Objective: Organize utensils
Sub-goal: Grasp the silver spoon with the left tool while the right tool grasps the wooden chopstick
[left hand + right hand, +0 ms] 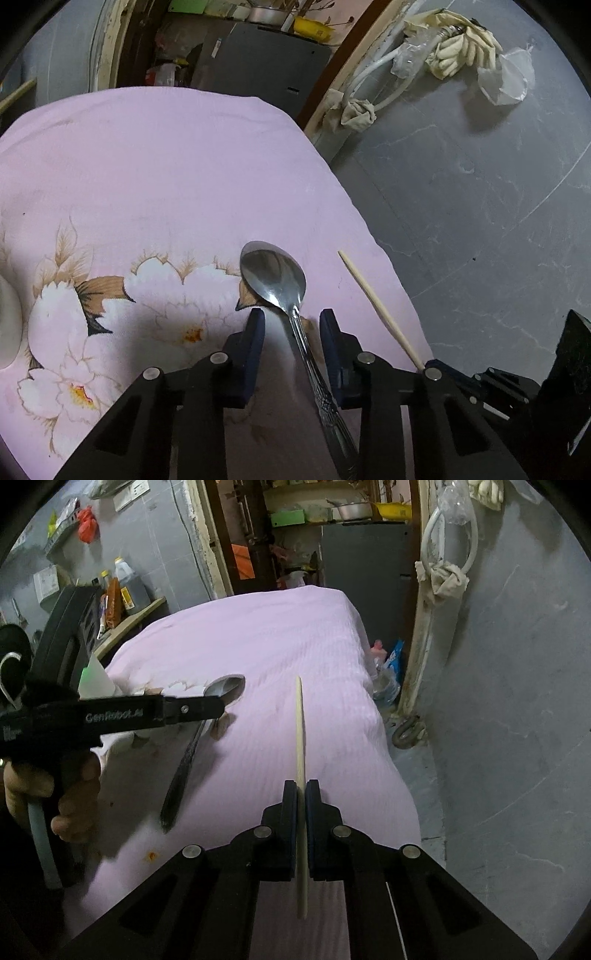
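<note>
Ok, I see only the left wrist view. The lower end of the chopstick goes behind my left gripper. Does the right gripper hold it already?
Observer: Yes. The right gripper is shut on the chopstick, part way along it, so a short end sticks out behind the pads.
Operator: And the far end of the spoon handle? My view cuts it off.
Observer: The spoon handle ends over the pink cloth, and nothing touches that end.
</note>
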Demonstrator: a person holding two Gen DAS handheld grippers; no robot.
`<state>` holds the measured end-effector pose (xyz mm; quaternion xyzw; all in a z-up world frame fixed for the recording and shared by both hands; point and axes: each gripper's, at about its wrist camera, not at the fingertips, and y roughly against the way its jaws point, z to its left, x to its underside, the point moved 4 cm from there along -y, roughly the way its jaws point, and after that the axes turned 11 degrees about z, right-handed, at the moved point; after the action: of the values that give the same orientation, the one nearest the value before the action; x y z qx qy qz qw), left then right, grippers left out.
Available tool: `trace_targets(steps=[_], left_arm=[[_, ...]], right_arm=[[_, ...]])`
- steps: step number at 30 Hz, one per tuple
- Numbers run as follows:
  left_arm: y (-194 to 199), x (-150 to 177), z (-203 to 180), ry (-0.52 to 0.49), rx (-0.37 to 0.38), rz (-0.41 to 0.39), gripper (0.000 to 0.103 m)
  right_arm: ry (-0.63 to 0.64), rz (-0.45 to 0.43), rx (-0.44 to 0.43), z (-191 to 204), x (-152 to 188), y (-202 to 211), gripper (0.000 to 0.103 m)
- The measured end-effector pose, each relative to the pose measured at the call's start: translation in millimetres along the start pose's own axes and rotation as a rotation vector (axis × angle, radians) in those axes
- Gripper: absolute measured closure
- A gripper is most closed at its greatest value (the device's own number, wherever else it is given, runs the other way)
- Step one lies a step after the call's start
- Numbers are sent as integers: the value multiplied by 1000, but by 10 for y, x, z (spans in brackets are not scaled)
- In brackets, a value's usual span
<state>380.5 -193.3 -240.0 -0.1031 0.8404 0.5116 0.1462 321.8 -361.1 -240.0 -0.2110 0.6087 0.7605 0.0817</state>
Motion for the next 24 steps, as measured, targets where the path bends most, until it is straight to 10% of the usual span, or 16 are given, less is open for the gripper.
trace_targets(steps=[24], left_arm=[[-106,-107,27,-53,43,49,84]], right_arm=[[35,126,-92,70,-723,-555,98]])
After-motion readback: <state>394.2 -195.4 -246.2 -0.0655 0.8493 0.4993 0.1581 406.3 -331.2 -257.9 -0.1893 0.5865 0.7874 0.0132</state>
